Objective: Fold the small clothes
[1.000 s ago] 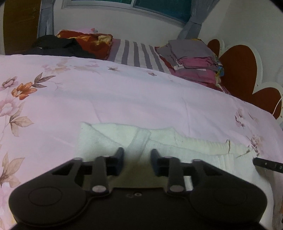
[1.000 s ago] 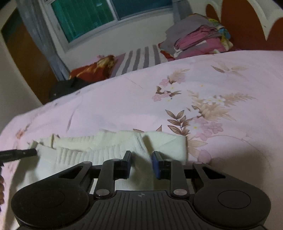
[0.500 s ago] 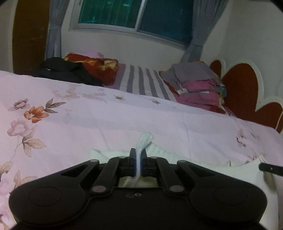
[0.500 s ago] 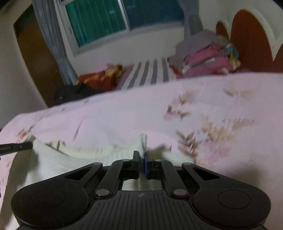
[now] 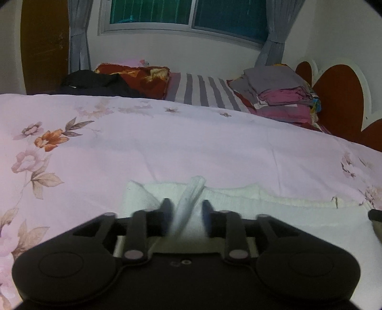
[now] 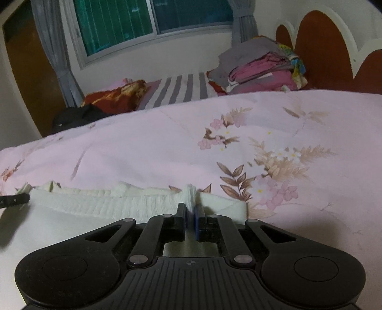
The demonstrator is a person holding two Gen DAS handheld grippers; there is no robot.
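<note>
A cream ribbed knit garment (image 5: pixel 262 205) lies flat on the pink floral bedspread (image 5: pixel 191 143), right under both grippers. My left gripper (image 5: pixel 186 211) is over the garment's left end. Its jaws are opening, and a pinched ridge of the knit (image 5: pixel 191 198) stands loose between the blurred fingers (image 5: pixel 167 209). My right gripper (image 6: pixel 190 211) is shut on a small fold of the same garment (image 6: pixel 107 202) at its right end. The fold (image 6: pixel 191 193) pokes up between the pads. Each view shows the other gripper's black tip at its edge.
Beyond the bedspread (image 6: pixel 167 147) are a stack of folded clothes (image 5: pixel 281 95), a grey-striped pillow (image 5: pixel 203 90), a red patterned cushion (image 5: pixel 138 76) and a black garment (image 5: pixel 95 81). A brown scalloped headboard (image 6: pixel 322 47) stands at the right, and a window (image 5: pixel 191 14) is behind.
Both grippers closed on pinches of the garment. The left one has since spread its fingers, leaving the ridge standing, while the right one stays shut. Both views have tilted up a little.
</note>
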